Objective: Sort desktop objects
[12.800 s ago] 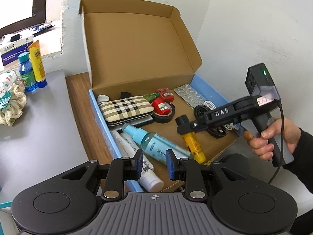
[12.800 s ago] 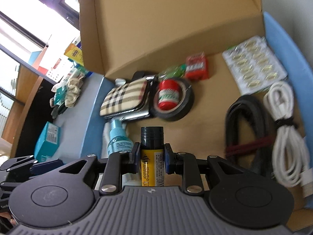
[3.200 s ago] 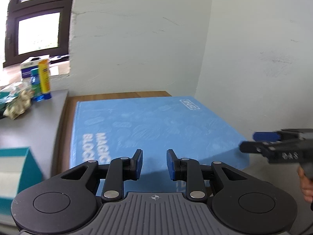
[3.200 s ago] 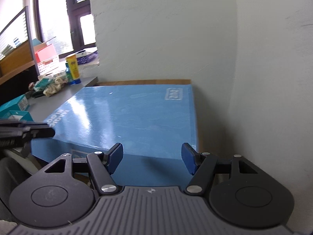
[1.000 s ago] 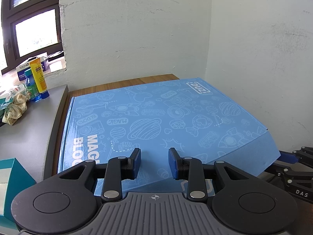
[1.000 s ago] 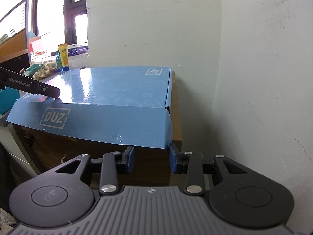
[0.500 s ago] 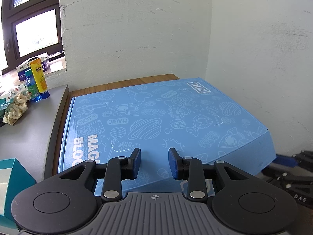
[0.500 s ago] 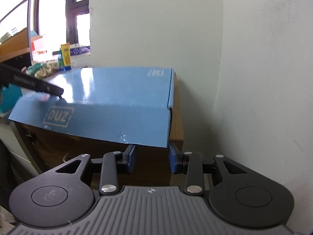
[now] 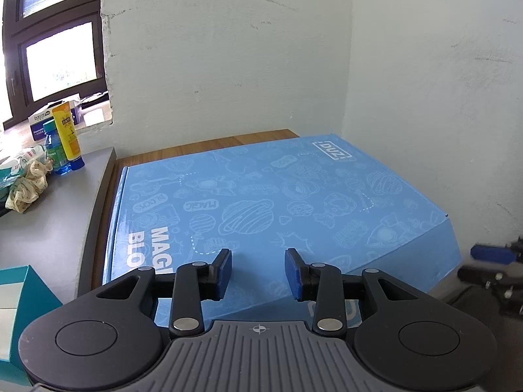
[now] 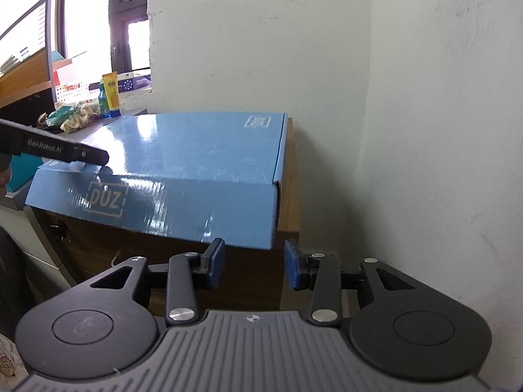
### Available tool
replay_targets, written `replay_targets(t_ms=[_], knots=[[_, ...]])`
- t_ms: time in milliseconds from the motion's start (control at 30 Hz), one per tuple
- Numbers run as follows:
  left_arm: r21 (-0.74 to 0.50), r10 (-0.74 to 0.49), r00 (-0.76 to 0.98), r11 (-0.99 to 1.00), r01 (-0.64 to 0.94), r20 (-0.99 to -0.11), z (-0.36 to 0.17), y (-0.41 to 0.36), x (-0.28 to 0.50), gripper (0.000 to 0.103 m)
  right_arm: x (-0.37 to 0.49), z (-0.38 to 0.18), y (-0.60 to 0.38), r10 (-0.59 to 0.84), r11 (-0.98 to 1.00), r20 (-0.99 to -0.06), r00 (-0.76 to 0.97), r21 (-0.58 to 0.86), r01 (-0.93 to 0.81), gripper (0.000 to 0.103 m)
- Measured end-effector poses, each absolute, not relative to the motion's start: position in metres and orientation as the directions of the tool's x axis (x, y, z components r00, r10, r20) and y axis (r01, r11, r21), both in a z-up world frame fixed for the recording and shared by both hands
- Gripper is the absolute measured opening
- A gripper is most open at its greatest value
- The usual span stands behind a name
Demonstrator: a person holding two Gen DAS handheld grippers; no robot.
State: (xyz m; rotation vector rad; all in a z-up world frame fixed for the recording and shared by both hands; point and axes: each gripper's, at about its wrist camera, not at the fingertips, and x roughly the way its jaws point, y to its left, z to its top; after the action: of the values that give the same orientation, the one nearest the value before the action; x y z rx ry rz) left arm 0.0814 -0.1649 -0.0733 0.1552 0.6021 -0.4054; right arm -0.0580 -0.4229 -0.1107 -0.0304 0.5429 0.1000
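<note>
The blue printed box (image 9: 278, 196) lies shut on a wooden cabinet top, its lid down; it also shows in the right wrist view (image 10: 196, 150). My left gripper (image 9: 258, 272) is open and empty, low over the lid's front edge. My right gripper (image 10: 255, 264) is open and empty, just below the box's front right corner, apart from the flap. The left gripper's finger (image 10: 65, 152) rests at the lid's front left edge. The box's contents are hidden.
A grey desk (image 9: 49, 215) to the left holds a yellow tube (image 9: 67, 130), a blue bottle (image 9: 54, 150), a crumpled cloth (image 9: 27, 189) and a teal box (image 9: 19, 310). White walls close in behind and to the right.
Since 12.8 s ago the box lid has been closed over the sorted items and the right gripper has let go of the yellow stick. In the last second the right gripper has risen slightly.
</note>
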Motion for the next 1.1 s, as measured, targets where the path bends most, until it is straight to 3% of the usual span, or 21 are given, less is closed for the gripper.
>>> replay_targets(t_ms=[233, 367, 500, 733, 1100], knots=[[0.012, -0.322, 0.768, 0.919, 0.394, -0.554, -0.069, -0.139, 0.069, 0.039, -0.041, -0.090, -0.426, 0.071, 0.997, -0.505, 0.860, 0.015, -0.073, 0.047], [0.022, -0.318, 0.786, 0.921, 0.388, -0.531, -0.063, -0.118, 0.054, 0.043, -0.022, -0.084, -0.433, 0.087, 0.996, -0.516, 0.852, 0.065, -0.063, 0.058], [0.048, -0.298, 0.802, 0.926, 0.375, -0.518, -0.060, -0.098, 0.038, 0.052, -0.009, -0.085, -0.440, 0.107, 0.993, -0.523, 0.846, 0.103, -0.063, 0.058], [0.112, -0.271, 0.802, 0.916, 0.384, -0.532, -0.071, -0.076, 0.017, 0.060, 0.001, -0.093, -0.443, 0.154, 0.977, -0.524, 0.837, 0.208, -0.050, 0.057], [0.169, -0.246, 0.791, 0.900, 0.401, -0.561, -0.104, -0.066, 0.007, 0.060, 0.004, -0.092, -0.432, 0.165, 0.975, -0.548, 0.820, 0.216, -0.053, 0.058]])
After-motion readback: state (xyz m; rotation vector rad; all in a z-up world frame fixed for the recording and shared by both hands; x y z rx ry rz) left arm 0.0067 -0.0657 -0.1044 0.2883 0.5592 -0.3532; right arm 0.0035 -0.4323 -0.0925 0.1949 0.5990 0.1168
